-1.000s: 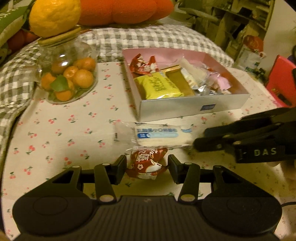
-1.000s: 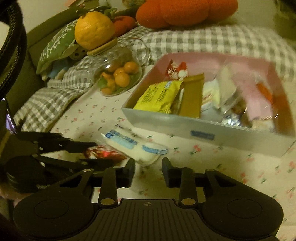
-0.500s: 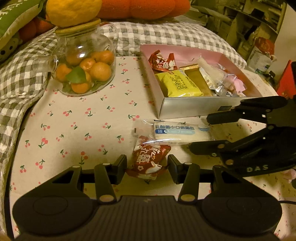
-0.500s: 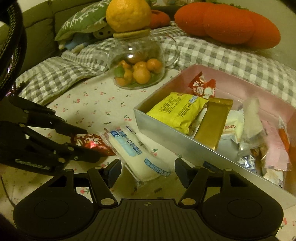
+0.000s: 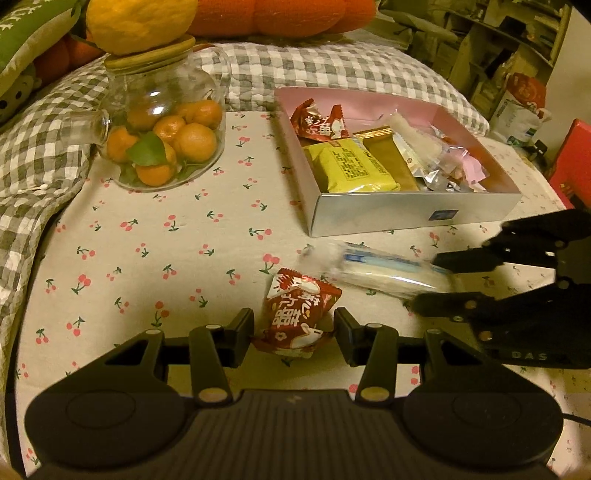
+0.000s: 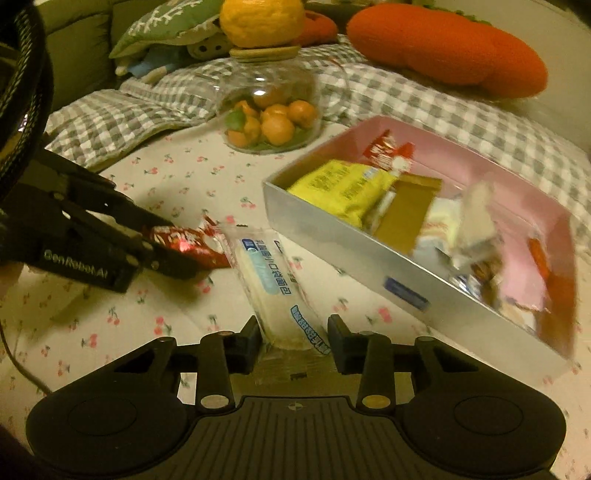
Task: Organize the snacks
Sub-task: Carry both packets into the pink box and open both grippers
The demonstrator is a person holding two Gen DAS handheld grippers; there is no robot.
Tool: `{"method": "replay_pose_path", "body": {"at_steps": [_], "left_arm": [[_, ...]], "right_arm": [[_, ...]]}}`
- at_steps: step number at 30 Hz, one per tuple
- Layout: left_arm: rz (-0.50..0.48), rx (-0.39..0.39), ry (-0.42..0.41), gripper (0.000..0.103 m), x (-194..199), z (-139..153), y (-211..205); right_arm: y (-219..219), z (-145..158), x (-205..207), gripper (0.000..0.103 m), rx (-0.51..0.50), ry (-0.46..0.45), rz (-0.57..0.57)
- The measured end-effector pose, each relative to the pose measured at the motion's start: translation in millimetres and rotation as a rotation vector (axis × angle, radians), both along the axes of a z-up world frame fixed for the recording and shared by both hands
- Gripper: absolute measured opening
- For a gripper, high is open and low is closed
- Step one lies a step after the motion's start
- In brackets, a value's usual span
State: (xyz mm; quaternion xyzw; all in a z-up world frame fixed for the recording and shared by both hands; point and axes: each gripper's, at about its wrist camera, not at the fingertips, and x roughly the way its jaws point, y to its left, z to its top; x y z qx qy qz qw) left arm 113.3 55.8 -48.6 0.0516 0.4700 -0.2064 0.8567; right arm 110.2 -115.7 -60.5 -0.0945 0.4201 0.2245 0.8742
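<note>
Here, two claws, two snacks

Here the left claw (image 5: 293, 328) has its jaws set to either side of a red packet (image 5: 299, 314); the pads sit at the wrapper's edges and seem to pinch it, the packet standing up between them over the cherry-print cloth (image 5: 155, 236) on the bench; in the right wrist view the same packet (image 6: 188, 240) shows between the black fingers at the left; the right claw (image 6: 293, 338) has just been closing, and a white bread pack (image 6: 275, 284) with blue print lies between its jaws, the near end clamped by the pads; in the left wrist view that pack (image 5: 380, 273) is blurred, stretching left from the right claw (image 5: 428, 284), just right of the red packet and near the box; the box (image 5: 413, 216), silver outside and pink inside, stands to the far right of both claws; it holds a yellow packet (image 5: 351, 170), a gold bar (image 5: 388, 155), another red packet (image 5: 319, 123) at its far left corner and some clear wrappers; a glass jar (image 5: 162, 122) of small oranges stands at the far left, a large yellow fruit (image 5: 140, 22) resting on its lid; beyond lie a checked blanket (image 5: 332, 70) and an orange cushion (image 6: 450, 48).
</note>
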Motion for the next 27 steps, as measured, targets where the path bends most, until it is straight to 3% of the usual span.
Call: {"method": "replay_pose_path", "body": {"at_steps": [16,27], "left_arm": [[-0.021,-0.068,0.003,0.044,-10,13,-12],[-0.031,-0.097,-0.001,0.044,-17,24,-22]], "right_arm": [[-49,19,-40,0.036,0.008,0.025,-0.173],[-66,37,-56,0.036,0.082,0.018,-0.254]]}}
